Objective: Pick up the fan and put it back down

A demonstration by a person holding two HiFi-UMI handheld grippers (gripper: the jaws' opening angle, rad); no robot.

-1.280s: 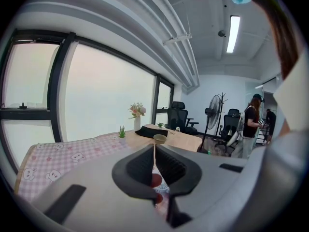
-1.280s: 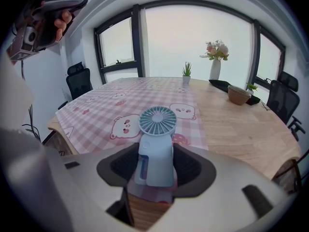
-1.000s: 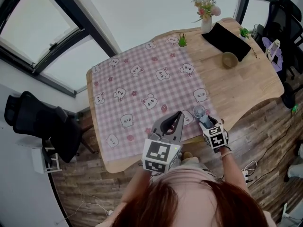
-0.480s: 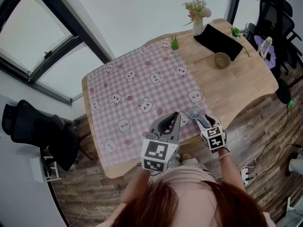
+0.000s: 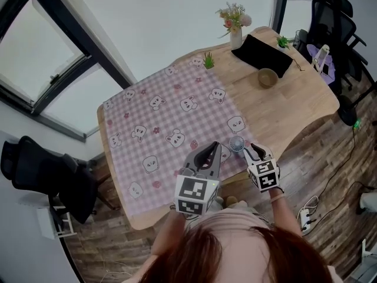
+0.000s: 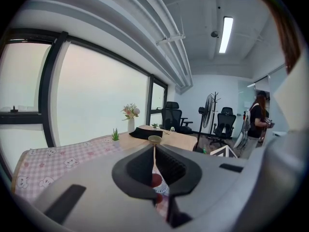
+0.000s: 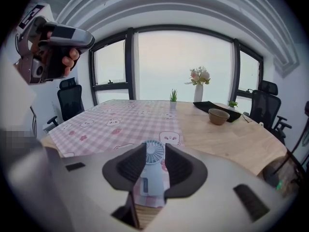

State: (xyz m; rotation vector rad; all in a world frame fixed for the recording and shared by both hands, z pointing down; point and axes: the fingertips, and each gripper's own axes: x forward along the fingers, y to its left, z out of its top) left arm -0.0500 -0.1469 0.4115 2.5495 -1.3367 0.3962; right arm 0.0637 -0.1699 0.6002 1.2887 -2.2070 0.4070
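Note:
A small pale-blue handheld fan point(image 5: 237, 144) is up off the table's near edge, held by its handle in my right gripper point(image 5: 246, 150). In the right gripper view the fan point(image 7: 150, 174) stands upright between the two dark pads, round head on top. The jaws of the right gripper point(image 7: 154, 152) have just been closing and now press on the fan's body. My left gripper point(image 5: 213, 148) hovers just left of the fan over the pink checked cloth point(image 5: 171, 122). Seen in its own view, the left gripper point(image 6: 155, 151) has its jaws together with nothing between them.
The wooden table point(image 5: 300, 99) carries a bowl point(image 5: 267, 77), a black mat point(image 5: 259, 55), a flower vase point(image 5: 235, 37) and a small plant point(image 5: 208, 61) at its far end. Office chairs stand at the left point(image 5: 41, 170) and far right point(image 5: 336, 16). A person point(image 6: 256, 120) stands across the room.
The right gripper has risen with the fan between its jaws, and the jaws have narrowed onto it. The left gripper has stayed where it was.

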